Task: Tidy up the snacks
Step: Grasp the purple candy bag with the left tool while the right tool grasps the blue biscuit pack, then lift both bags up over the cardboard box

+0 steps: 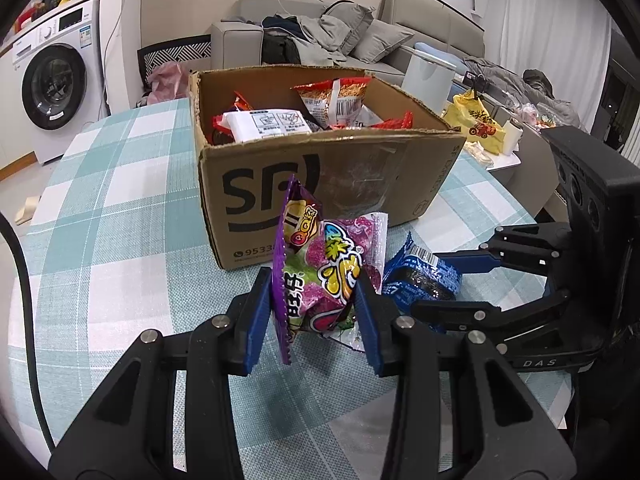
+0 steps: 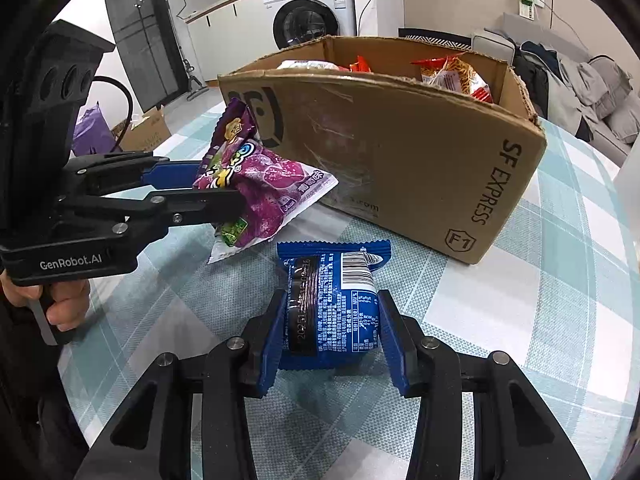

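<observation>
Claws both loaded: left claw [image 1: 316,304] clamped on purple bag [image 1: 320,272], right claw [image 2: 330,328] pinching blue pack [image 2: 332,304] across its sides. Looks like the carry step, snacks headed for box [image 1: 360,184]. Purple bag held up off table [image 1: 120,200], just in front of box wall; blue pack low, maybe touching the cloth, can't tell. Next probably needs a lift over the rim, then drop among the red packs [image 1: 344,98] inside.
</observation>
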